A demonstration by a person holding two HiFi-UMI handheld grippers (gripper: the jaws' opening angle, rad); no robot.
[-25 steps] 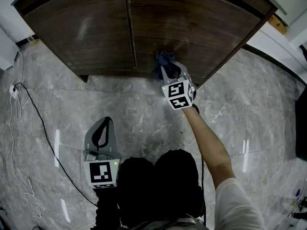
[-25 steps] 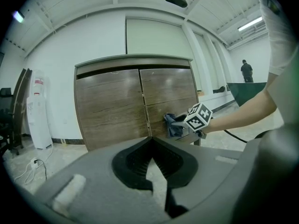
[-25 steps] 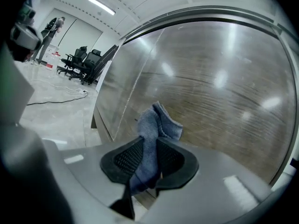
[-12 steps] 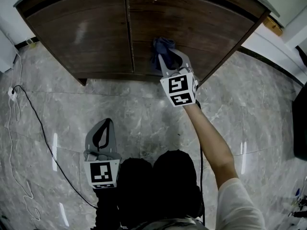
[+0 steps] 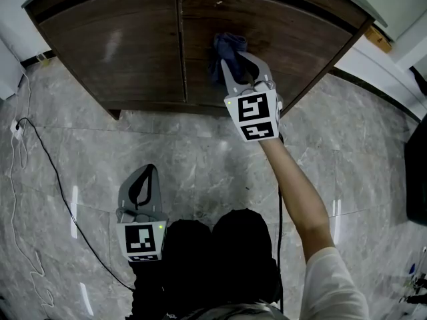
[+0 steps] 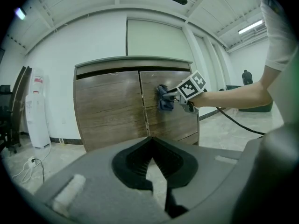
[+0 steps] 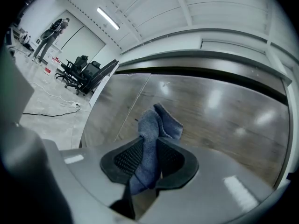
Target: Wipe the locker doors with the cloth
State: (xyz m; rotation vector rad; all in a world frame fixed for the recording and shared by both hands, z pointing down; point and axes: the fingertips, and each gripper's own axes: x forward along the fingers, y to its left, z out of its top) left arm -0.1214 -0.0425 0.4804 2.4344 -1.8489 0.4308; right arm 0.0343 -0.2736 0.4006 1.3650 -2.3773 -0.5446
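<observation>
Grey marble floor [image 5: 200,159] fills most of the head view, with dark wooden locker doors [image 5: 113,45] across the top; the right gripper [image 5: 233,67], at upper centre just right of the seam between the doors, is clenched on a blue-grey cloth [image 5: 225,49]; the cloth's bunched free end presses against the right door [image 5: 300,32]; the left gripper [image 5: 145,177], at lower left over the floor, has its jaws closed together on nothing, well apart from the locker.
</observation>
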